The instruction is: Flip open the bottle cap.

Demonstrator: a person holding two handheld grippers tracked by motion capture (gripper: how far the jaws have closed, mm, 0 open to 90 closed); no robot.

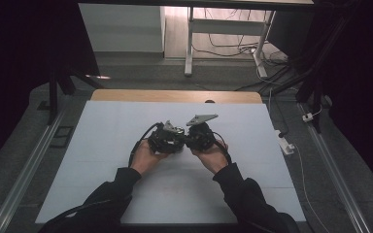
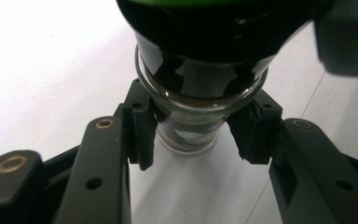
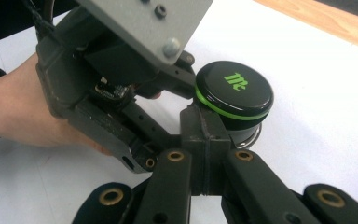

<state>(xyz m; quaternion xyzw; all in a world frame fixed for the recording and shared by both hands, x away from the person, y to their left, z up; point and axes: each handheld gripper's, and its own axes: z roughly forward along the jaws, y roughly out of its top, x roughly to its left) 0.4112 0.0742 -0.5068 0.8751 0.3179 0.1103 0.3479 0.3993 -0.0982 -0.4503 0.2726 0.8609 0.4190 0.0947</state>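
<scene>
Forearms in dark sleeves nearest me. Left gripper point(image 1: 167, 140) pinches the glass jar point(image 2: 189, 133) below its neck, pads point(image 2: 142, 135) on both sides, dark contents inside. Its black lid point(image 3: 233, 91) carries a green ring and logo. Right gripper point(image 3: 204, 140) has its jaws pressed flat together just beside that lid. All mid white table point(image 1: 102, 145).

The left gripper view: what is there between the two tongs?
In the left gripper view, the neck of a small glass jar with a black lid lies between the left gripper's tongs, which close on it from both sides.
</scene>
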